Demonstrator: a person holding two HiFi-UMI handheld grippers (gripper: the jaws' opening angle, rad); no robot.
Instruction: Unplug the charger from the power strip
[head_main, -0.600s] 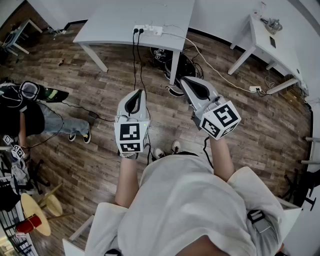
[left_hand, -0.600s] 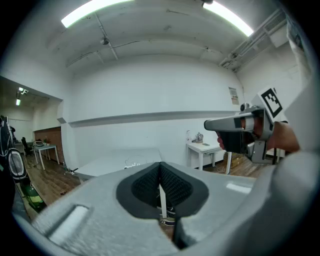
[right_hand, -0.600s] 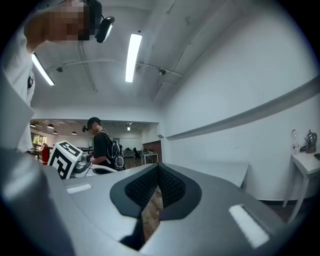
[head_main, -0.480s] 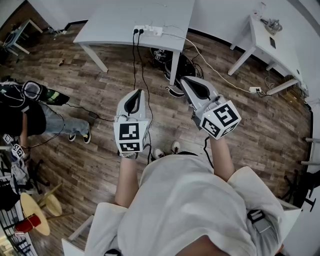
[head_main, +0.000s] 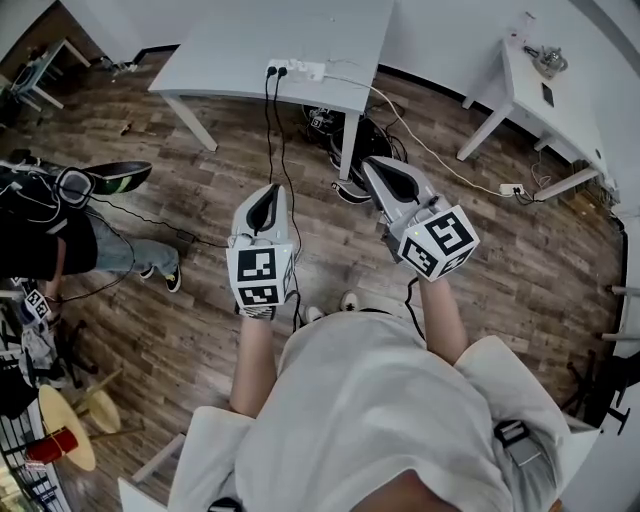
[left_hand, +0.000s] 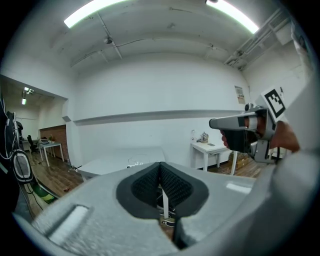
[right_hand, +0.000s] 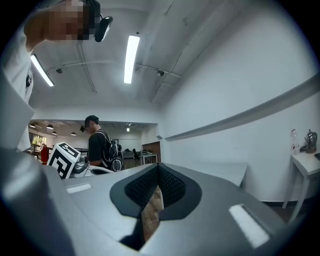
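Found the power strip (head_main: 303, 68) at the top centre of the head view, lying on the near edge of the white counter (head_main: 230, 45), long axis left to right in the frame. Counted two black plugs (head_main: 276, 66) seated side by side at its left end, each with a dark cable (head_main: 270, 130) dropping off the counter edge toward the wooden floor (head_main: 200, 190). Could not tell which of the two was the charger; too small to make out more than the plug heads.

Saw both grippers well apart from the strip, lower in the frame's middle, held over the floor. Read the left gripper (head_main: 268, 196) as pressed fully shut and empty, with only a counter leg and floor clutter showing through the slit between its pads in the left gripper view. Read the right gripper (head_main: 373, 166) the same way: closed tight, nothing held, bare floorboards in the gap.

Judged the left gripper the better placed. Sat almost straight below the plugs in the head view, nose aimed up the frame at them, with the counter dead ahead in its own view. Sat off to the right, the other one, with the counter right of centre in its view and a standing person (right_hand: 100, 145) ahead.

Judged the task not yet begun: an approach up the frame and an opening of the jaws needed first.
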